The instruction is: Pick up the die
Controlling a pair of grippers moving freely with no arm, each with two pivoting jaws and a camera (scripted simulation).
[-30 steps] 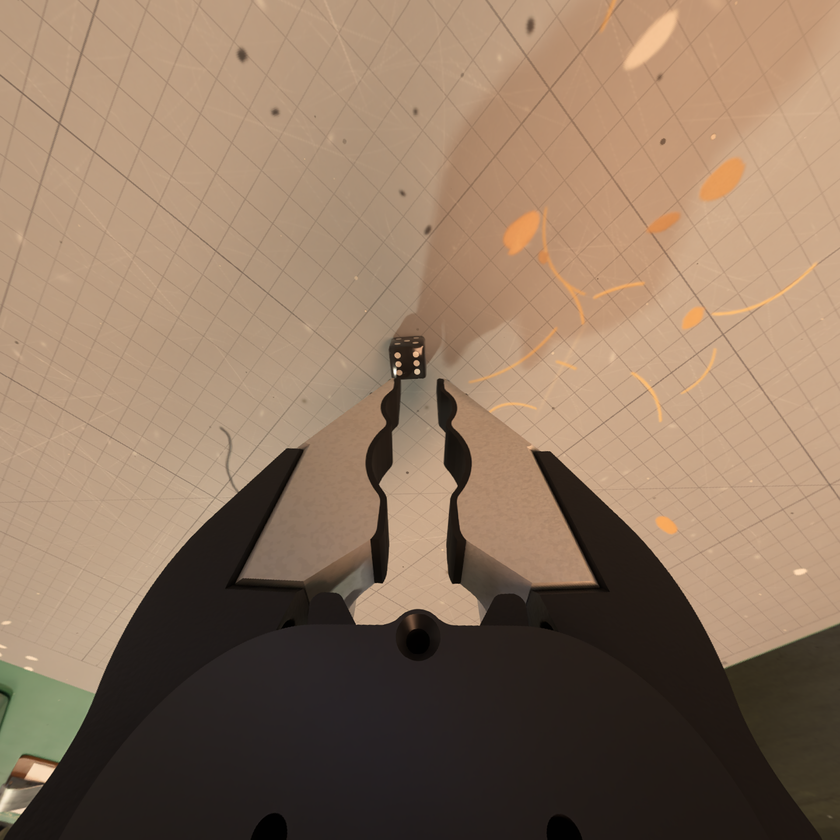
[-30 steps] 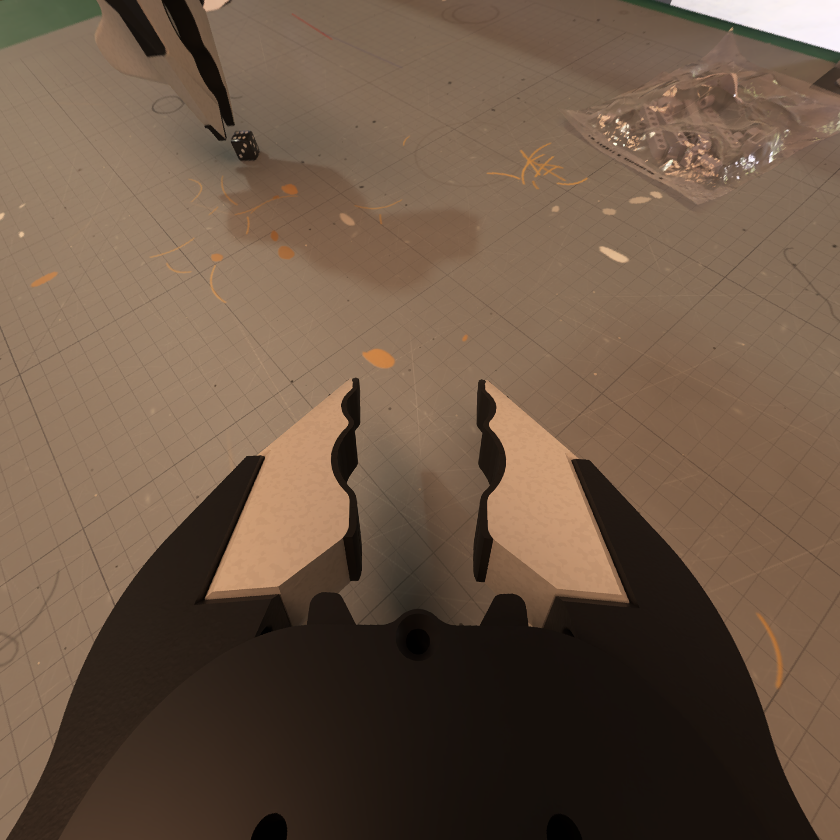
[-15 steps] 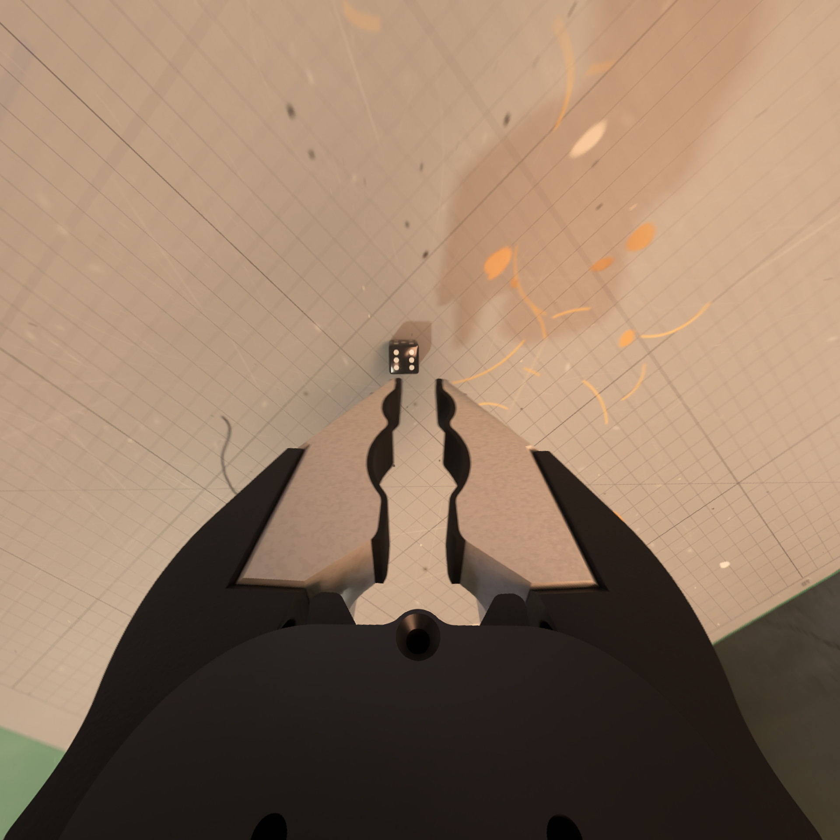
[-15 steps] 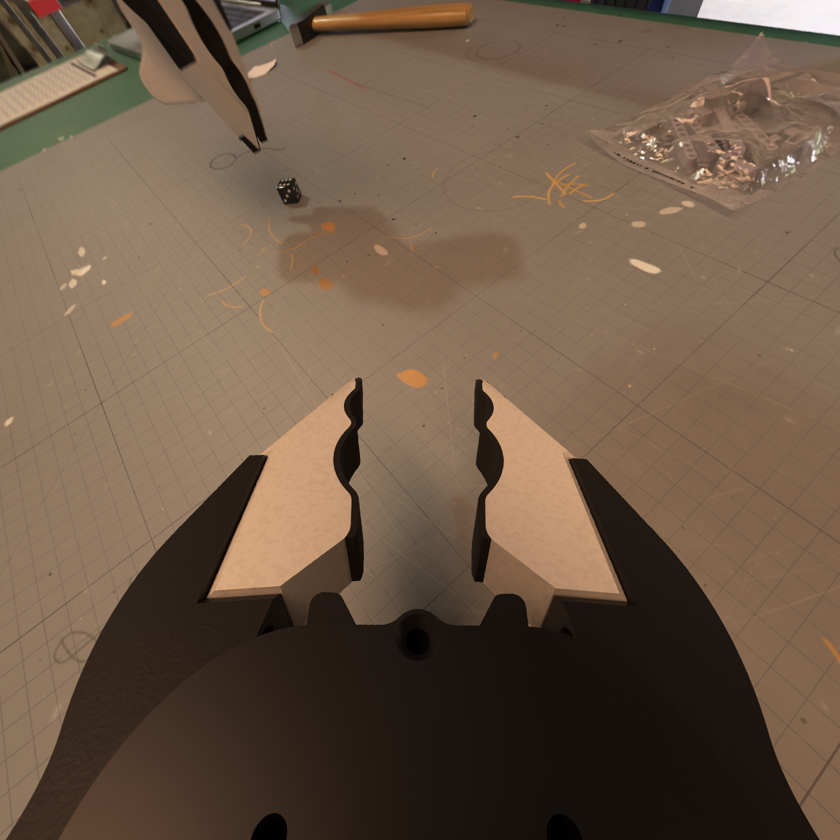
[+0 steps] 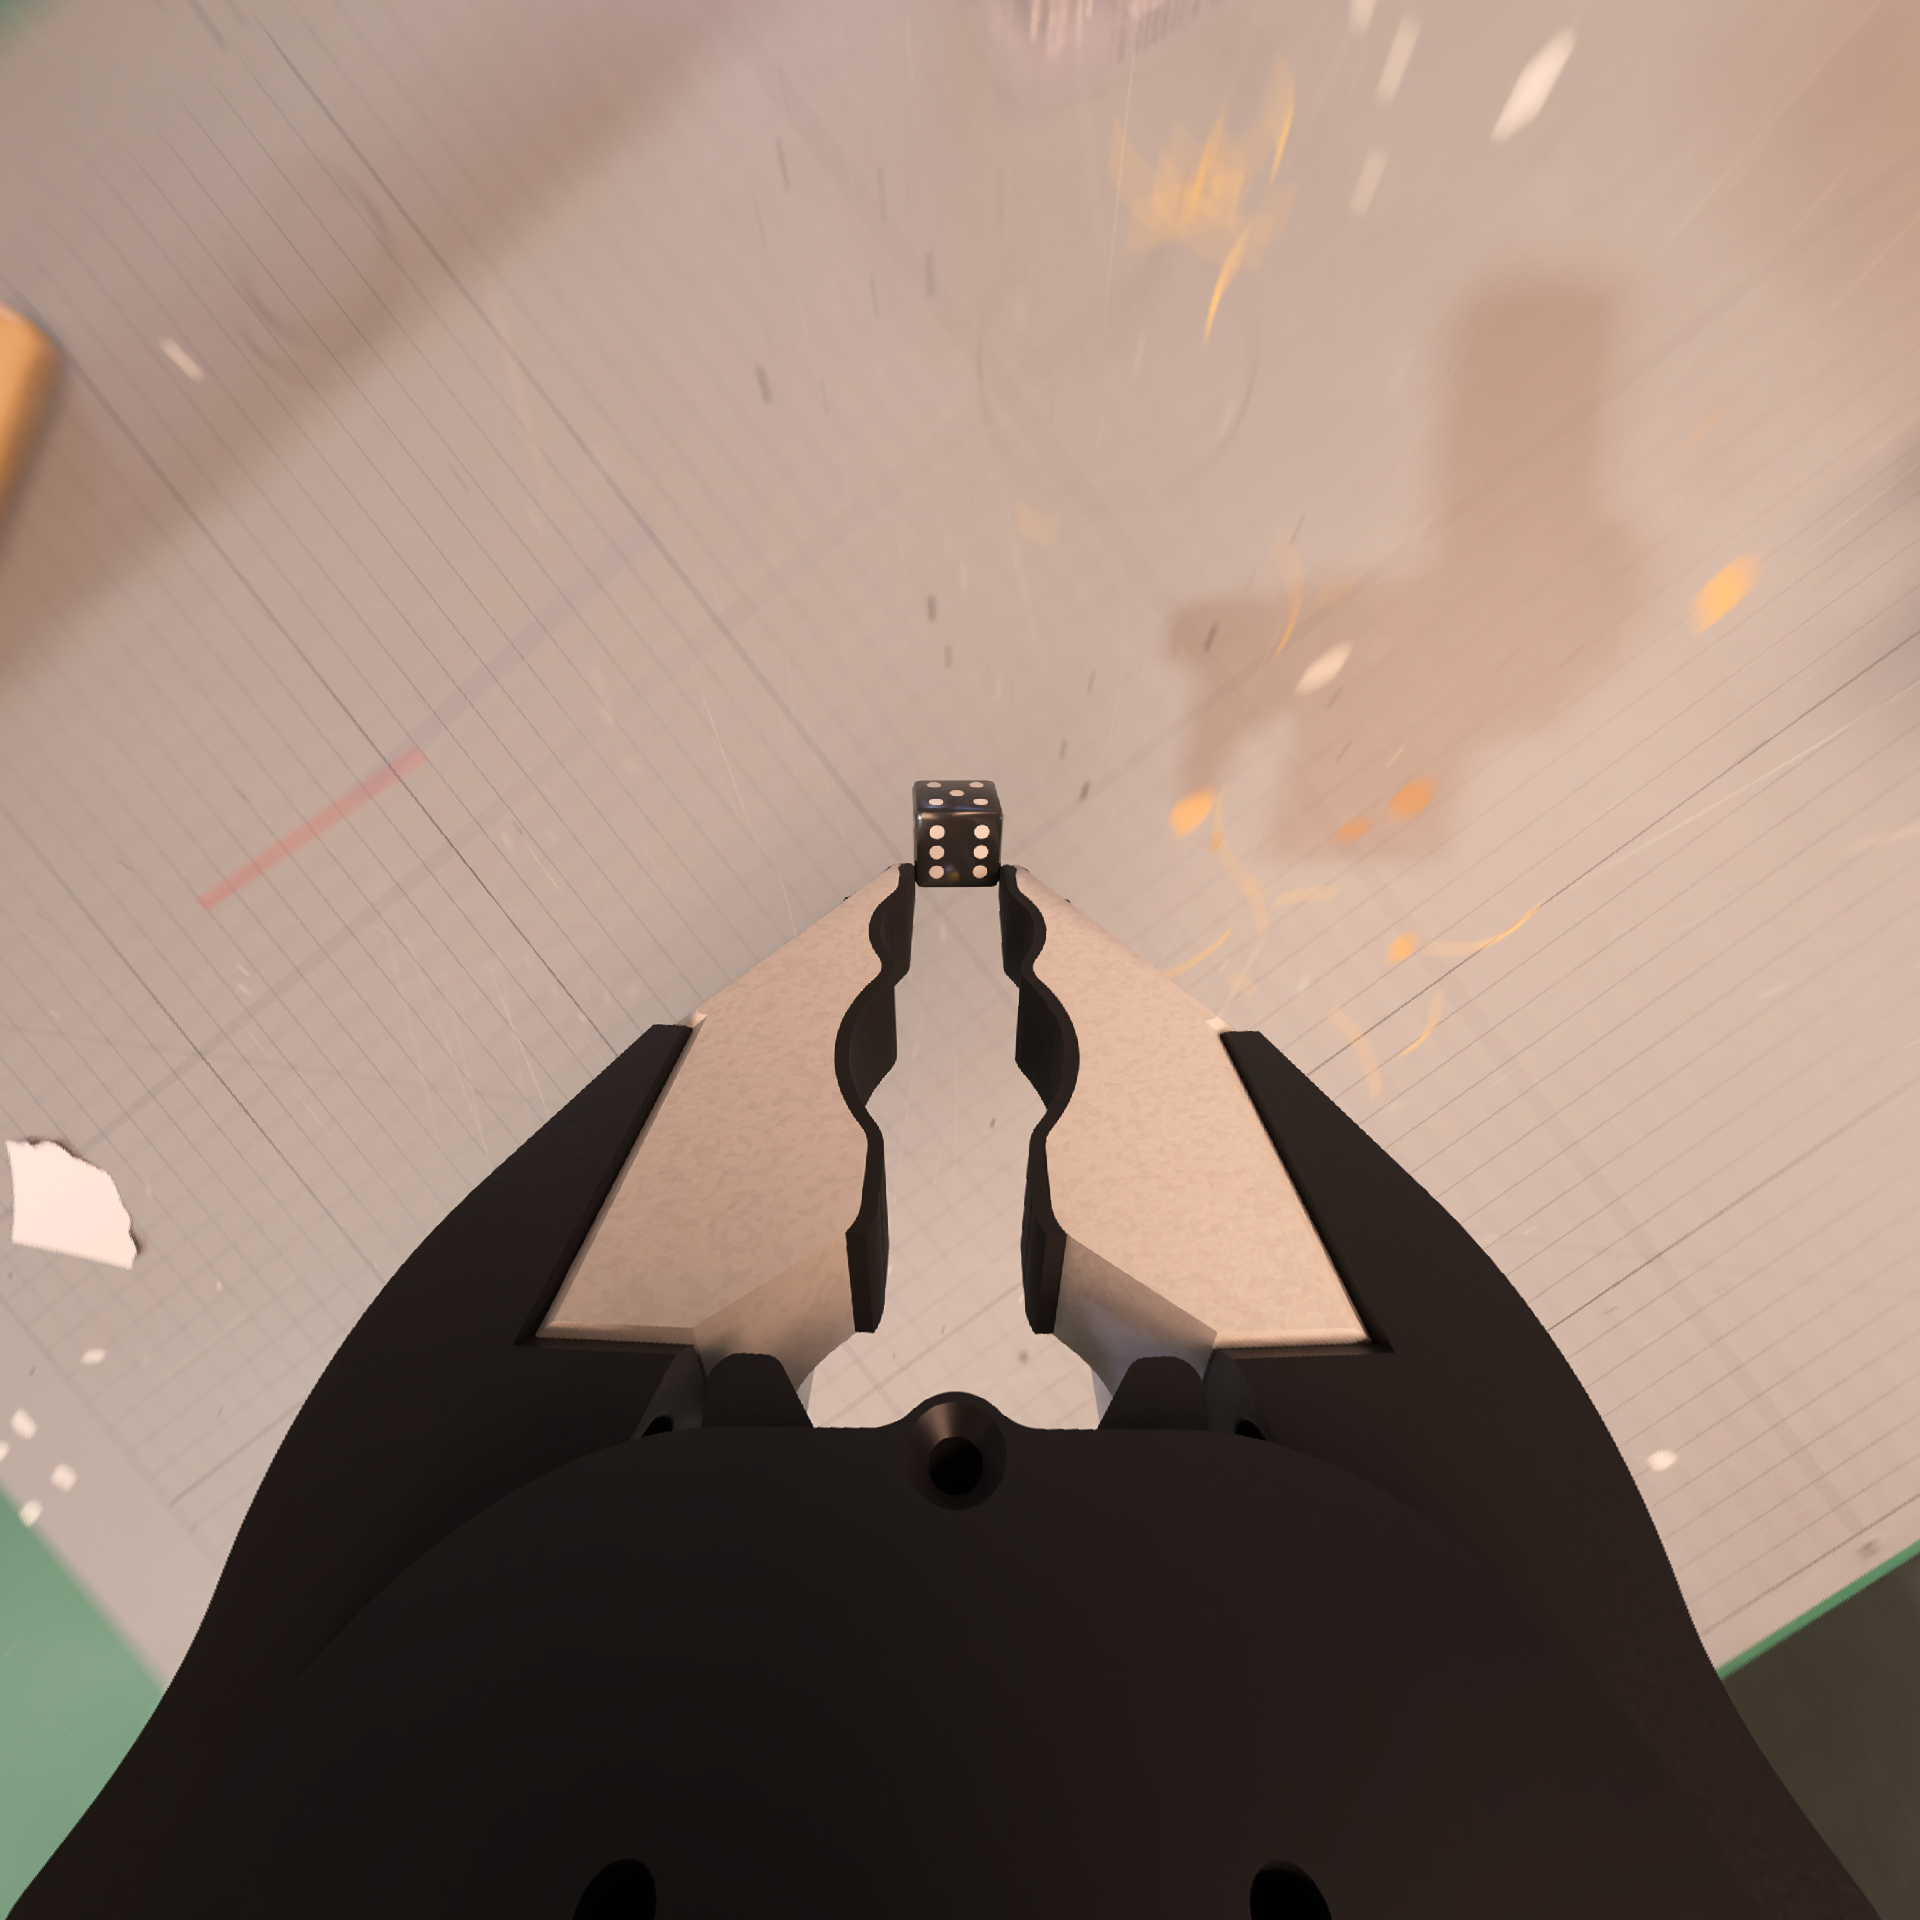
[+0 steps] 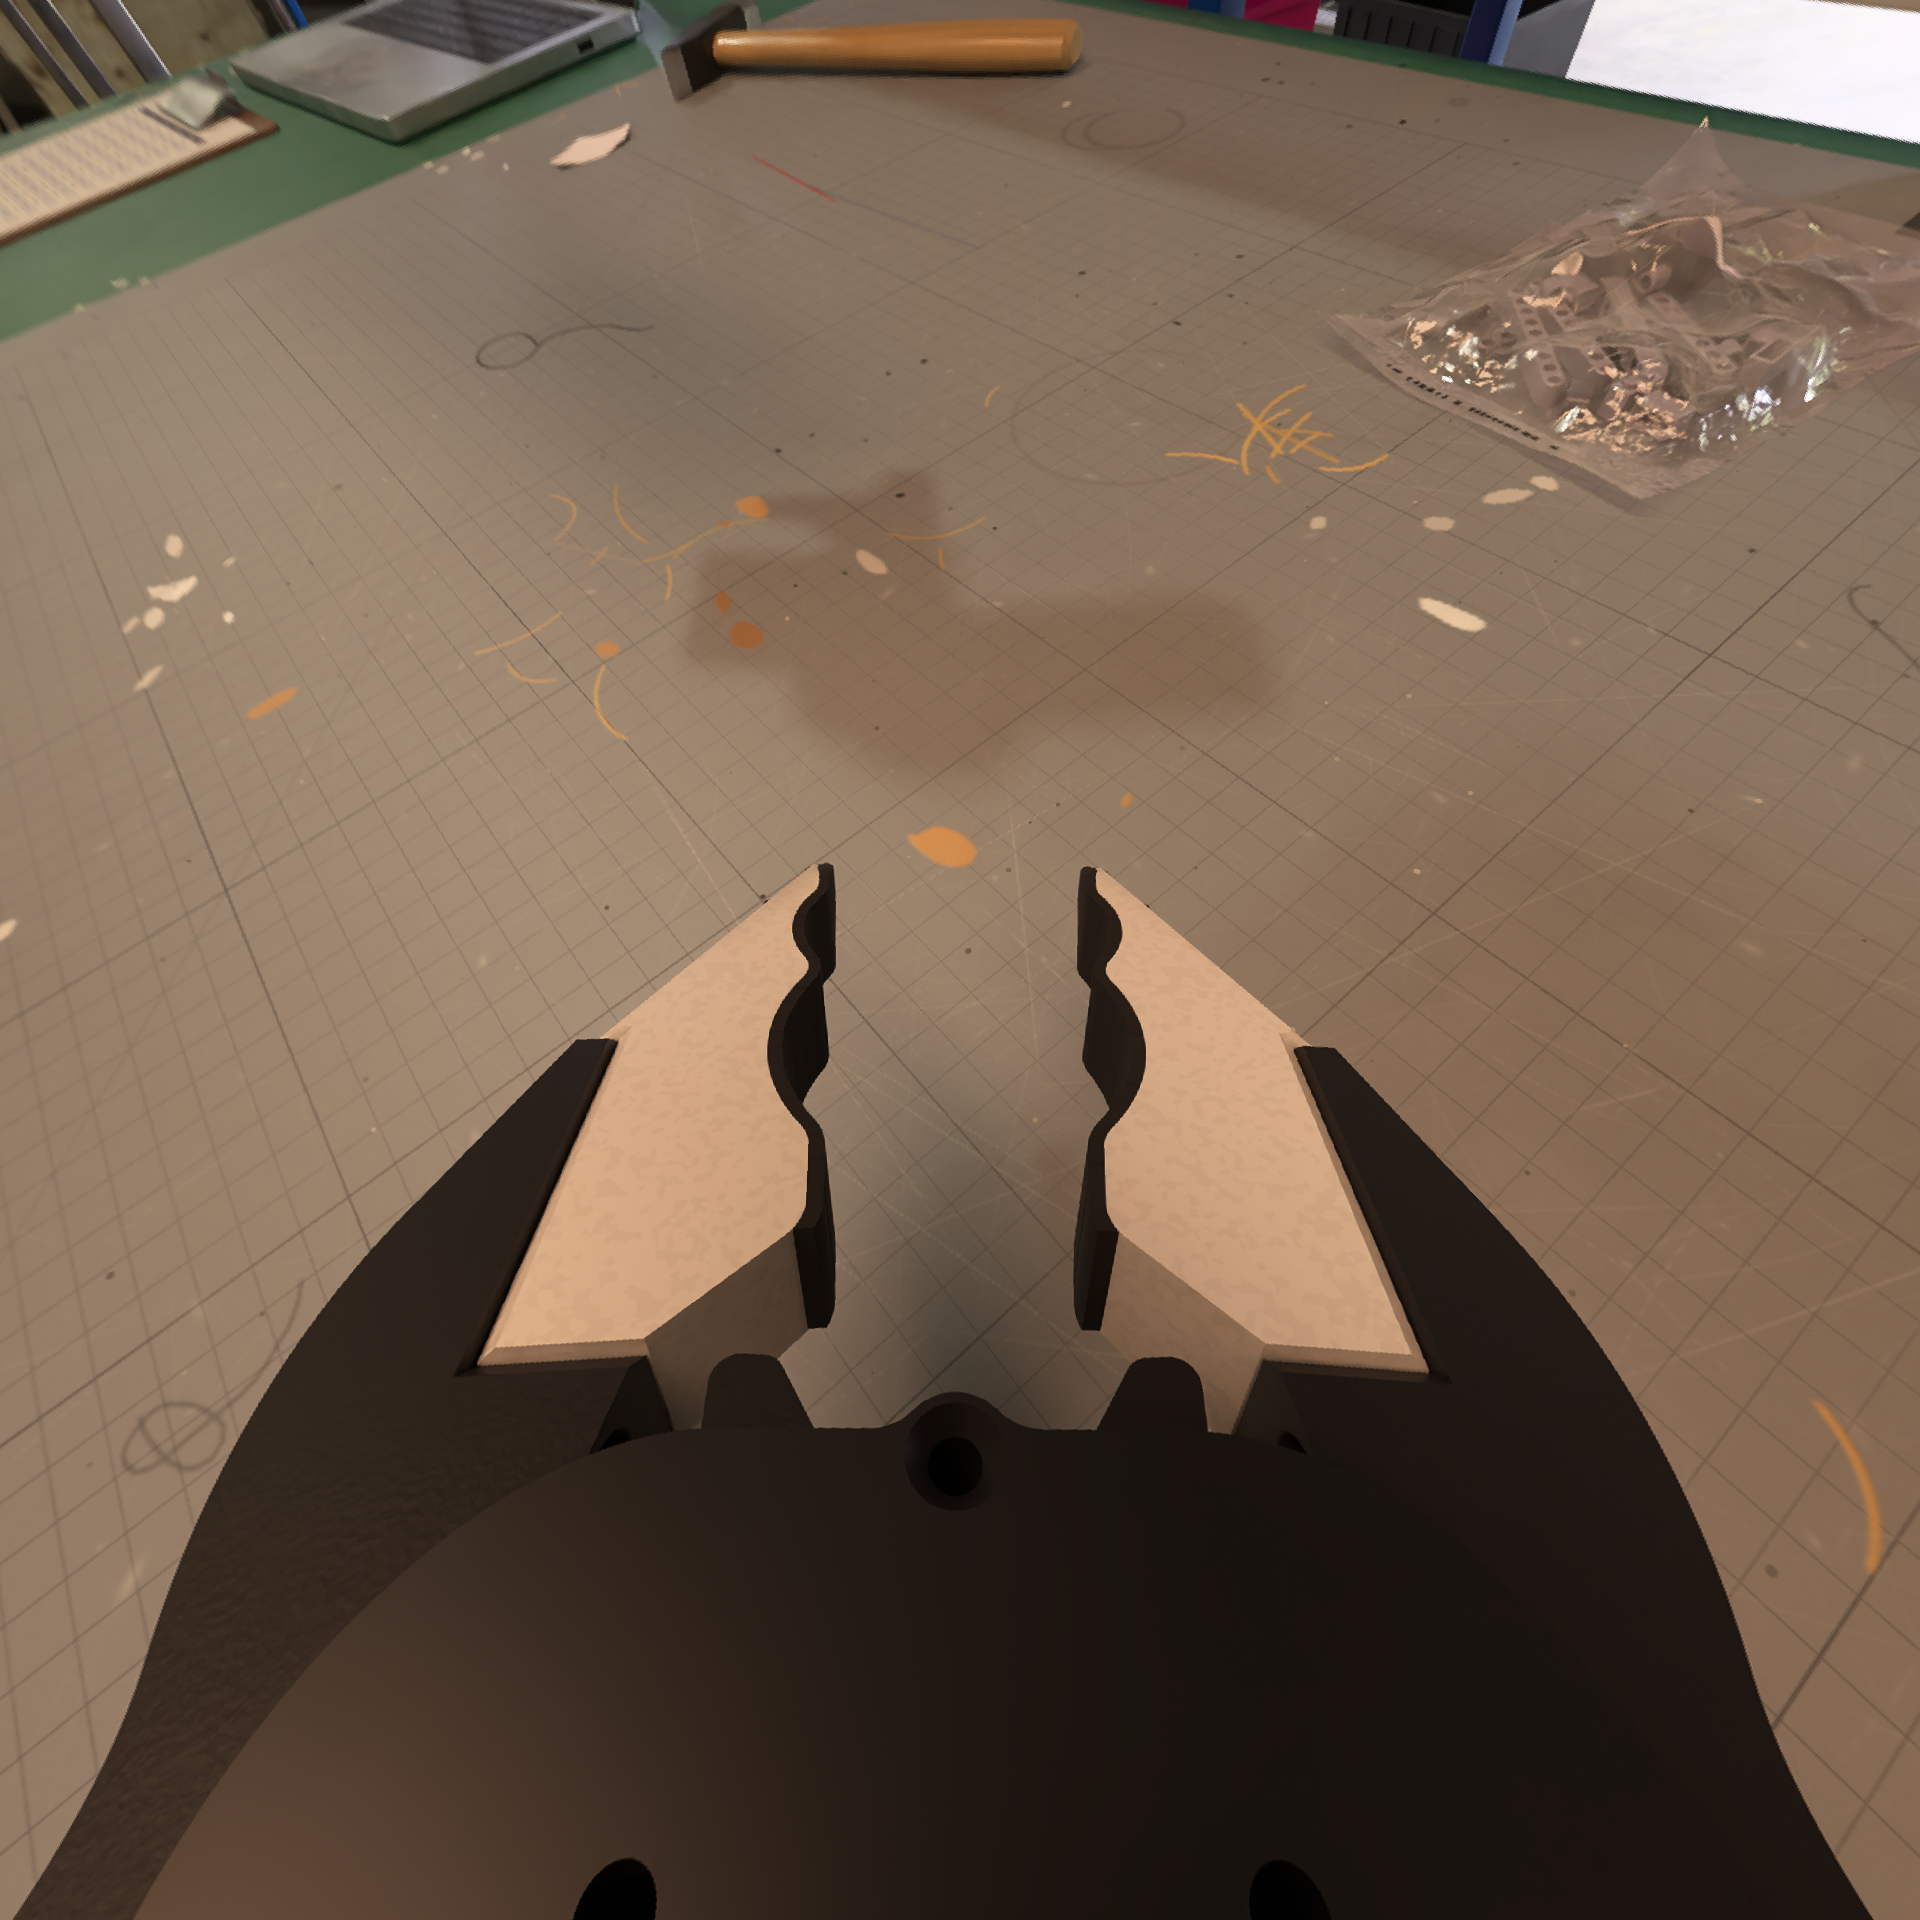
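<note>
While the die (image 5: pixel 957 836) sits pinched at the very tips of the left gripper (image 5: pixel 957 881), the mat (image 5: pixel 520 623) behind it shows streaked and blurred, and the die's place on the mat in the right wrist view is bare, so I judge the die is clear of the surface. It is black with white pips; 6 pips face the camera and 5 show on the face above. Only its lower edge lies between the 2 fingertips, most of it standing forward of them, so the hold looks shallow.

Well apart from all this, the right gripper (image 6: pixel 955 883) hangs over the mat with its jaws spread and nothing between them; a hammer (image 6: pixel 883 47) lies far ahead of it, a clear bag (image 6: pixel 1662 332) ahead to its right.

By my reading the step in hand is the lift. The next move calls for a smooth, steady rise with the squeeze kept firm, since a jolt could pop the die out forward.
</note>
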